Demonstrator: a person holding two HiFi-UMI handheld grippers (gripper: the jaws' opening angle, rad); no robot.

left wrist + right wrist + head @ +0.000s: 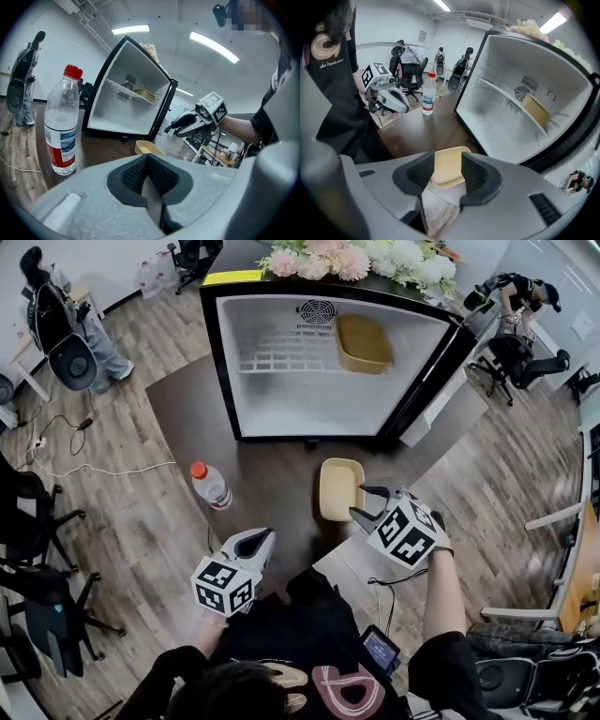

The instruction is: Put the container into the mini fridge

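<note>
Right gripper (360, 502): jaws stand partly apart, nothing clamped; in the right gripper view the container (339, 487) shows in the gap between the pads, lying beyond them, no pad pressing on it; from the head view the tips sit just beside its right edge.

Left gripper (148, 164): jaws closed together, empty; held low, well apart from the container, bottle (210, 485) off to its left.

Container: yellow, shallow, open side up, flat on the table (272, 474) just in front of the fridge (272, 399); not lifted.

Fridge: door open, cavity facing the person; a second container (363, 342) of the same kind sits on the shelf (281, 357) at the right; the shelf's left part and the floor below look free.

Progress, by my reading: early; approach to the pick only. Left to do: close on the rim, lift, carry through the opening, set down inside, release.
</note>
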